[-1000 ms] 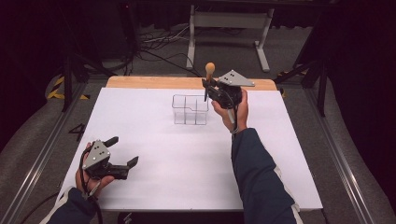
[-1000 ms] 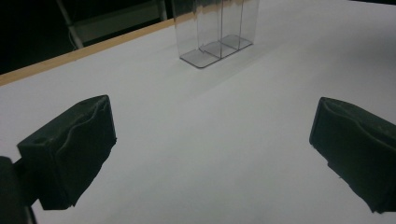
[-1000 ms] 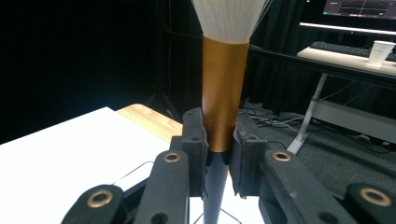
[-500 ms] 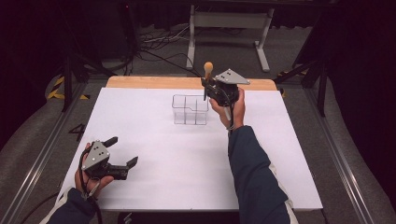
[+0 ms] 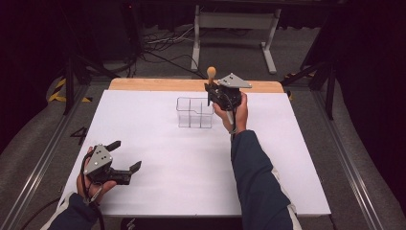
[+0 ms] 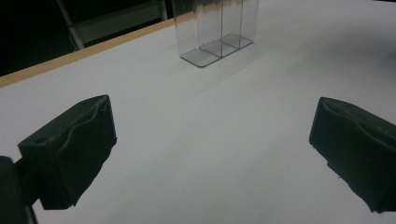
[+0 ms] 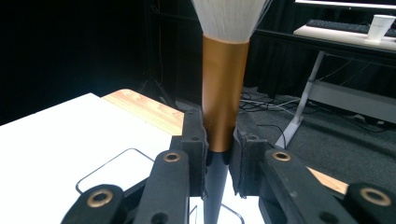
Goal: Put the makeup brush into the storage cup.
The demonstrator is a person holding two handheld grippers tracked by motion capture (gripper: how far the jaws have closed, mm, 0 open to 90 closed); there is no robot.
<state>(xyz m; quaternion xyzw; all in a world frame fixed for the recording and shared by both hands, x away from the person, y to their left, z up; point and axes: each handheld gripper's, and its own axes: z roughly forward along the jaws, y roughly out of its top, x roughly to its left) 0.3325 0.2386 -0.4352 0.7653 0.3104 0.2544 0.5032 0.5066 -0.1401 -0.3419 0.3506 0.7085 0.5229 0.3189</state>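
Observation:
A makeup brush (image 5: 210,73) with pale bristles (image 7: 231,16), a copper ferrule (image 7: 225,93) and a thin black handle stands upright in my right gripper (image 5: 214,94). The gripper is shut on it where ferrule meets handle (image 7: 219,144). It hangs just right of and above a clear divided organizer (image 5: 194,112) at the table's far middle; the organizer's rim (image 7: 112,163) lies below the jaws. My left gripper (image 5: 127,154) rests in a hand near the front left corner, jaws wide open with nothing between them (image 6: 212,140), pointing toward the organizer (image 6: 217,28).
The white table top (image 5: 158,191) has a wooden strip (image 5: 163,85) along its far edge. Beyond it stand a metal desk frame (image 5: 196,33) and floor cables. A white cup (image 7: 380,25) sits on a far desk.
My right hand with the brush has drifted slightly left and down, closer to the organizer. The left gripper has stayed where it was.

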